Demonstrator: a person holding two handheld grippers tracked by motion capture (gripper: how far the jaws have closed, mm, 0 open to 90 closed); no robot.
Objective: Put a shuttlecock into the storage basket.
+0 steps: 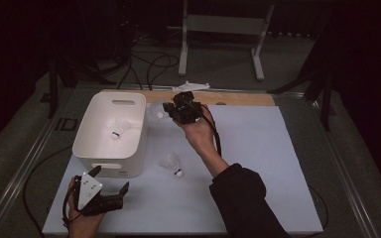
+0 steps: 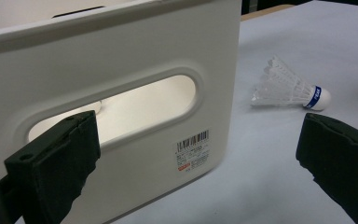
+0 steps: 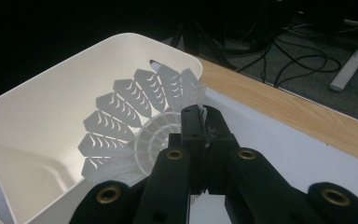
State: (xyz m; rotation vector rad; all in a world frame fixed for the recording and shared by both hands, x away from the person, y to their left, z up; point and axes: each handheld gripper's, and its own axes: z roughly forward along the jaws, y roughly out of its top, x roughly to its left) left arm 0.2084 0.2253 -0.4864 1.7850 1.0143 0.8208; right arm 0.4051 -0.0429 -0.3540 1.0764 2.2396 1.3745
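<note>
In the high view, the right gripper [image 1: 171, 110] holds a white plastic shuttlecock with a slotted skirt [image 1: 158, 111] just right of the upper right rim of the white plastic bin with handle slots [image 1: 140, 130], near the middle of the frame. Its jaws are closed on the edge of the skirt, and the bin opening lies to the left of the fingers, so I judge that the coming move is a short carry to the left over the rim. The right gripper view shows the pinch clearly: the skirt [image 3: 135, 126] fans out to the upper left, over the bin wall [image 3: 42, 107]. The left gripper [image 1: 110, 183] rests at lower left, its jaws wide apart and holding nothing. Its own view shows the near handle slot and a second shuttlecock with a blue band [image 2: 291, 89] lying on its side on the pale grey table mat [image 2: 279, 154], cork to the right. A third shuttlecock [image 1: 119, 129] is inside the bin.
</note>
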